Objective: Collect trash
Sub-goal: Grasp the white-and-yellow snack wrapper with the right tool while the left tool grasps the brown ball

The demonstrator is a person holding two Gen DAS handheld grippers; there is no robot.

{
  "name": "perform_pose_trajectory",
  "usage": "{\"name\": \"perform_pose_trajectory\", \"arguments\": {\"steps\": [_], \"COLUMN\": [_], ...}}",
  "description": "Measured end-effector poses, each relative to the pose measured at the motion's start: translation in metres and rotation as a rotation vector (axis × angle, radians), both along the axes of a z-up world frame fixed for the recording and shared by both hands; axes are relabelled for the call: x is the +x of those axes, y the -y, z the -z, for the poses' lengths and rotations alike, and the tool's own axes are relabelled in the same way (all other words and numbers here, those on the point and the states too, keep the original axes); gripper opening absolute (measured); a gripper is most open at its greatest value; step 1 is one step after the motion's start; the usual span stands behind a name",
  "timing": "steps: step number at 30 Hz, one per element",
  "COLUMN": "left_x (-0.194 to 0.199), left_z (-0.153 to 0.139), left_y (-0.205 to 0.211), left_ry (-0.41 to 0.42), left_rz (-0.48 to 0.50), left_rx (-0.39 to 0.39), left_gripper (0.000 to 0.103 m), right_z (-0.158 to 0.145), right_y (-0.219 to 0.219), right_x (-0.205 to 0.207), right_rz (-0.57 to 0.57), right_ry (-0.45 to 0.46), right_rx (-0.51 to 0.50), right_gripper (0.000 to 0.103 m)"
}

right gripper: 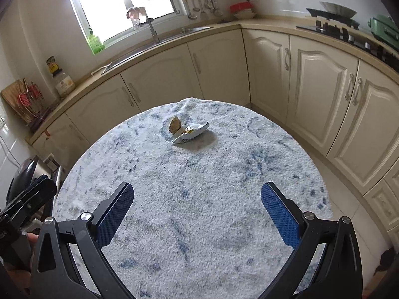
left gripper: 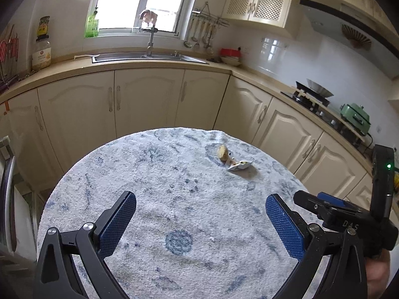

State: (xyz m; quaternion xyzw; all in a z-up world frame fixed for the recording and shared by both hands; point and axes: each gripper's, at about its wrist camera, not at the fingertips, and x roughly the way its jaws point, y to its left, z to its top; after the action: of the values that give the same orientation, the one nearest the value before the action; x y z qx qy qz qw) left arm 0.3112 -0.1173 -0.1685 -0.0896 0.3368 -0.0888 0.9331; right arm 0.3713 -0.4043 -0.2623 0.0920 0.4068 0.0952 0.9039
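I am holding my left gripper low over the near edge of the round worktop, its blue pads spread wide with nothing between them. I am holding my right gripper just beside it in the same way, jaws wide apart and empty. Ahead of both, well past the fingertips and toward the far side of the cloth-covered top, I am seeing two pieces of trash and no more: one crumpled white wrapper and one brownish scrap, touching or nearly touching each other. From my right gripper they are lying almost straight ahead, slightly left; from my left gripper the wrapper and scrap are sitting off to the right. The wrapper's long axis is running crosswise to my right gripper's reach, tilted a little. I am judging the right one better lined up for the first pick. No bin is showing.
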Motion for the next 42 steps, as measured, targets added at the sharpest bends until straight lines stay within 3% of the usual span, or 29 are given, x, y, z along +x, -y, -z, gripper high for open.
{"name": "perform_pose_trajectory", "arguments": {"steps": [5, 8, 16, 21, 25, 39, 41, 42], "left_x": [0.056, 0.087, 0.155, 0.176, 0.189, 0.235, 0.242, 0.245], "left_z": [0.011, 0.015, 0.037, 0.052, 0.057, 0.088, 0.095, 0.098], "left_y": [-0.003, 0.000, 0.006, 0.008, 0.014, 0.089, 0.098, 0.101], "left_ry": [-0.055, -0.082, -0.136, -0.156, -0.155, -0.163, -0.165, -0.176], "left_rz": [0.002, 0.011, 0.025, 0.017, 0.024, 0.153, 0.166, 0.178], "left_rx": [0.050, 0.073, 0.101, 0.113, 0.127, 0.284, 0.302, 0.295], "left_gripper": [0.102, 0.102, 0.102, 0.102, 0.102, 0.101, 0.093, 0.076], "right_z": [0.017, 0.030, 0.062, 0.063, 0.062, 0.053, 0.053, 0.052], "right_y": [-0.014, -0.022, -0.038, -0.059, -0.071, -0.016, -0.007, -0.004], "right_x": [0.052, 0.085, 0.144, 0.149, 0.139, 0.113, 0.109, 0.107], "right_rz": [0.010, 0.009, -0.007, -0.054, -0.120, -0.067, -0.053, -0.050], "right_ry": [-0.041, -0.080, -0.150, -0.108, -0.083, -0.042, -0.043, -0.044], "right_rx": [-0.029, -0.033, -0.012, -0.127, -0.181, -0.097, -0.084, -0.083], "right_gripper": [0.102, 0.092, 0.056, 0.027, 0.014, 0.013, 0.013, 0.013]}}
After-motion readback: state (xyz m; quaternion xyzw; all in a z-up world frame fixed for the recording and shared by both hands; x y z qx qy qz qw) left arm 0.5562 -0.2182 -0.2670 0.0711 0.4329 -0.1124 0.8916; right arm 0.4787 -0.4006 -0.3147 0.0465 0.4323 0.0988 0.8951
